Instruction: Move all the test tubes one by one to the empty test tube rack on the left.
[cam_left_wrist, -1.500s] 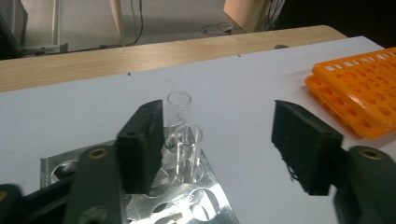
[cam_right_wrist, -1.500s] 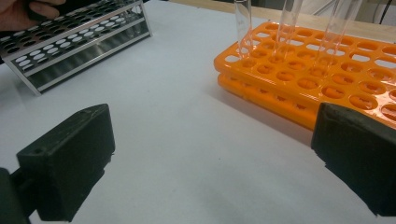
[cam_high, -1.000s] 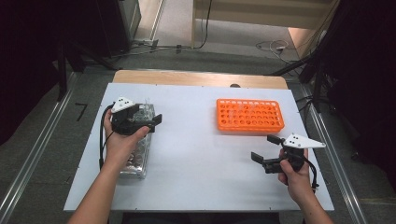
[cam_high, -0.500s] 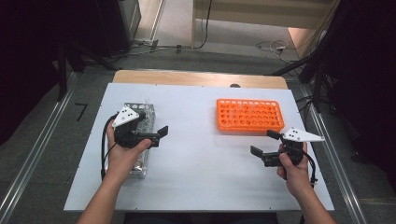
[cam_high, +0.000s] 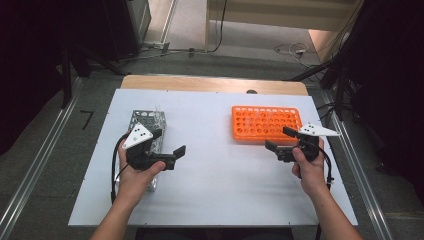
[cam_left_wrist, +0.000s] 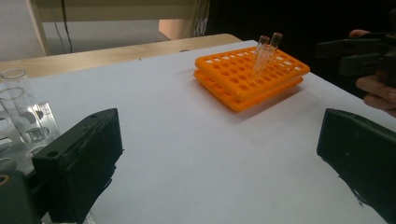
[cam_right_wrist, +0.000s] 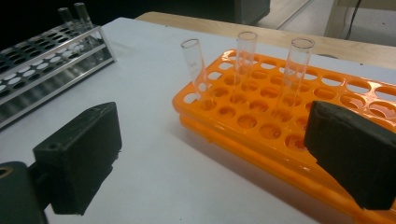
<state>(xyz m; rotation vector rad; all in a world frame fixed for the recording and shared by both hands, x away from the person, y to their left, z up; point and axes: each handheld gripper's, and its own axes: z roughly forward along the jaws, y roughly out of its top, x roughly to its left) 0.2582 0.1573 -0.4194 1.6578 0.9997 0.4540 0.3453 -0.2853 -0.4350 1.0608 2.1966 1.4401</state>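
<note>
Bare table (cam_high: 220, 180) between tools (both agape)

White table (cam_high: 225, 190) — orange rack (cam_high: 266, 122), metal rack (cam_high: 146, 120), clear tubes (cam_right_wrist: 243, 58).

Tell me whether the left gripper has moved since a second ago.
Yes. The left gripper has come back toward the person and rightward, off the far end of the metal rack, which stayed put.
</note>
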